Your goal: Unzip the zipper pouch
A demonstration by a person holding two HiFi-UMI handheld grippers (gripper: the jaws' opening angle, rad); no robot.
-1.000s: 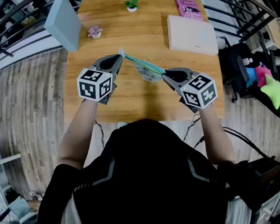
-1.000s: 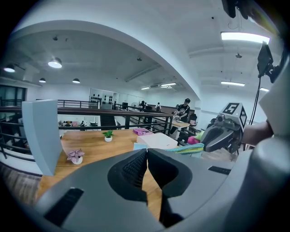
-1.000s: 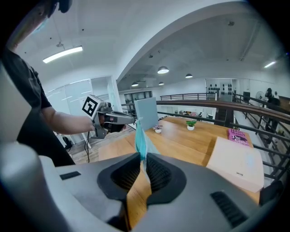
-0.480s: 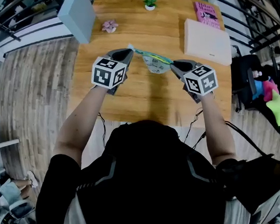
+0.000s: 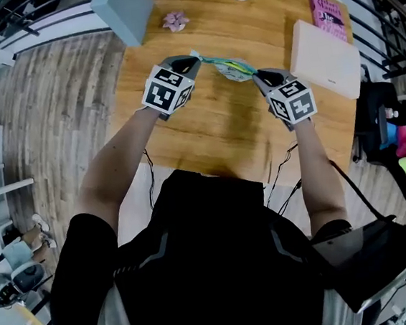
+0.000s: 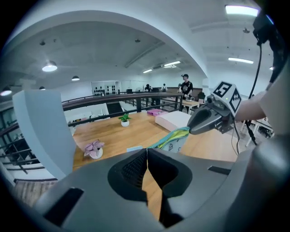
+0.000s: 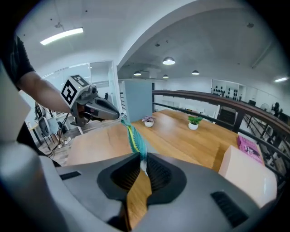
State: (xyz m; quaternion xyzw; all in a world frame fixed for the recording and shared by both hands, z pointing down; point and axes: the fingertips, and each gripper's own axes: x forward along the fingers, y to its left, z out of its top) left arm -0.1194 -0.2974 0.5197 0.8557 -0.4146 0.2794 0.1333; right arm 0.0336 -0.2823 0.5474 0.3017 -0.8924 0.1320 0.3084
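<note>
Teal pouch (image 5: 231, 69) — strung between both hand-held grippers (image 5: 193, 57) (image 5: 255, 78).

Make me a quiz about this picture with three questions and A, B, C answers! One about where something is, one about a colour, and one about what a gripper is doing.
1. Where is the pouch?
A. on the floor
B. held between the left gripper and the right gripper
C. under a chair

2. What colour is the book?
A. pink
B. black
C. orange

3. How are the right gripper's jaws?
A. wide open and empty
B. shut on the pouch
C. shut on a spoon

Answers:
1 B: the pouch stretches from one gripper's tips to the other's, above the table.
2 A: the book at the table's far corner is pink.
3 B: the pouch's zipper edge runs in between the closed jaws.
</note>
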